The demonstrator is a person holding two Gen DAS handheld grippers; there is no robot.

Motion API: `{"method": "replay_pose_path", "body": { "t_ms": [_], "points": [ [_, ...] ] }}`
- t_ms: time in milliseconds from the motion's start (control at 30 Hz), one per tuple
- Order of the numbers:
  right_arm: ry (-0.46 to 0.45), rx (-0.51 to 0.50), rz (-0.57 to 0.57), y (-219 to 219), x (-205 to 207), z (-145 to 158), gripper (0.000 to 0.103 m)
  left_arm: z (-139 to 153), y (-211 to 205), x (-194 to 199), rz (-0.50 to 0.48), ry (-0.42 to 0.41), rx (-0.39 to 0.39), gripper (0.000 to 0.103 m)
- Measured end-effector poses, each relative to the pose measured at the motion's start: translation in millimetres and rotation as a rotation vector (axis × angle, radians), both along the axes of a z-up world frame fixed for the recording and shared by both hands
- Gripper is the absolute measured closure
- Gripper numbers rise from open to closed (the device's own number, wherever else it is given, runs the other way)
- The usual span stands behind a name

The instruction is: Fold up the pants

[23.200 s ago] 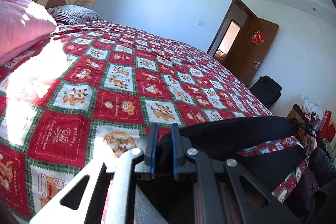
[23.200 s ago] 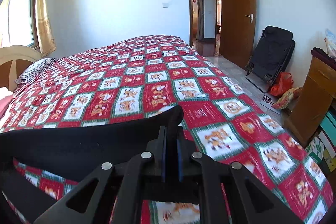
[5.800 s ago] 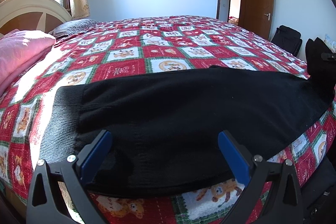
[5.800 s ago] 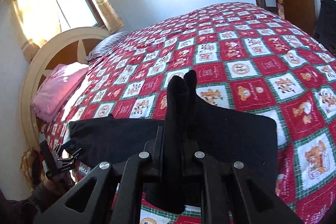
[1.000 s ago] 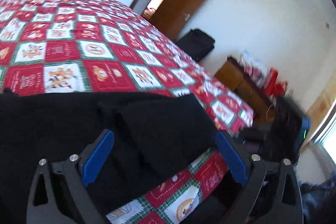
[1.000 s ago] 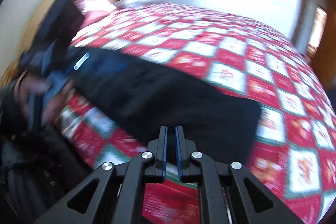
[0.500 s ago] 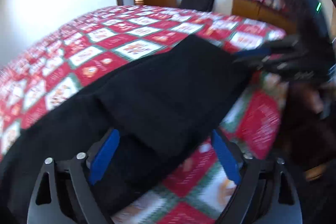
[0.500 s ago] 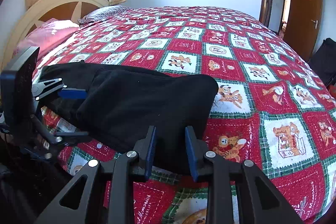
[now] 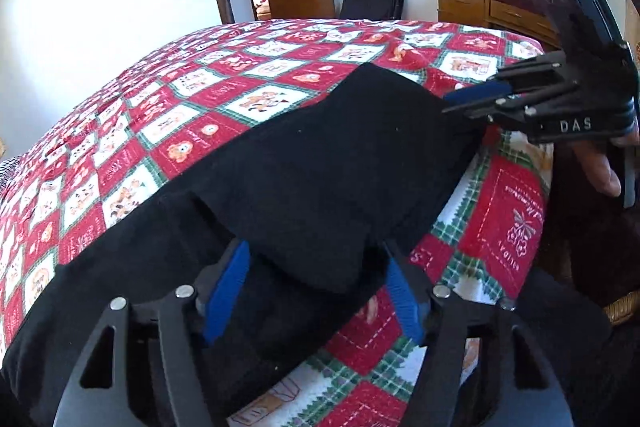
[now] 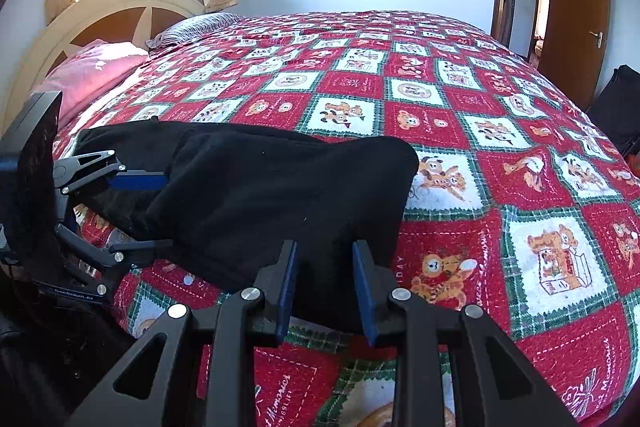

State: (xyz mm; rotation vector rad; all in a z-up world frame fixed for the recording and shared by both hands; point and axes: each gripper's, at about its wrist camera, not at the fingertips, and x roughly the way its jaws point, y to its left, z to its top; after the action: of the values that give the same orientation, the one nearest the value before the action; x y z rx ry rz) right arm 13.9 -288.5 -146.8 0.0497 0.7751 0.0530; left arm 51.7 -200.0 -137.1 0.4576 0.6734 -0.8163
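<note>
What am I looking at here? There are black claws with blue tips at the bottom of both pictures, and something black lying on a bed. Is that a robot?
No robot: a person holds a two-finger gripper in each hand, and each gripper carries a wide-angle camera looking out along its fingers. That is why claws fill the bottom of each picture.

One picture is from the left gripper, the other from the right gripper. Each camera also sees the other tool: the right gripper shows at the right edge of the left view, the left one at the left edge of the right view.

On the bed, covered with a red patchwork quilt, lie black pants, already folded over on themselves. A pink pillow sits by the headboard.

Both grippers straddle edges of the pants. The left jaws have just been closing around the fabric; neither clearly pinches it yet.
</note>
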Motion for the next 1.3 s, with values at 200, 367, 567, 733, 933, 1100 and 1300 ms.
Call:
{"method": "replay_pose_path", "body": {
  "t_ms": [200,367,567,733,933,1100,1300],
  "points": [
    [0.002,-0.002,-0.003,0.8,1.0,-2.1,0.074,2.1,7.2,8.4,0.027,0.013,-0.02,0.052],
    [0.001,0.006,-0.01,-1.1,1.8,-2.8,0.074,3.8,5.1,1.8,-0.007,-0.021,-0.008,0.084],
    [0.002,0.021,-0.028,-5.6,1.7,-3.3,0.074,15.3,13.7,-5.3,-0.009,-0.11,0.028,0.091],
    [-0.013,0.027,-0.022,-3.7,0.0,-0.2,0.074,18.2,37.1,7.5,0.077,-0.141,0.026,0.095],
    [0.002,0.014,-0.013,1.2,1.7,-3.9,0.074,5.5,57.3,10.2,0.087,-0.113,0.028,0.094],
    [-0.014,0.011,-0.007,4.7,0.0,-0.5,0.074,18.8,76.5,21.8,0.169,0.007,-0.193,0.01],
    [-0.018,0.009,-0.004,7.4,0.9,-1.6,0.071,35.3,85.1,47.2,0.149,0.278,-0.469,0.024]
  ]
}}
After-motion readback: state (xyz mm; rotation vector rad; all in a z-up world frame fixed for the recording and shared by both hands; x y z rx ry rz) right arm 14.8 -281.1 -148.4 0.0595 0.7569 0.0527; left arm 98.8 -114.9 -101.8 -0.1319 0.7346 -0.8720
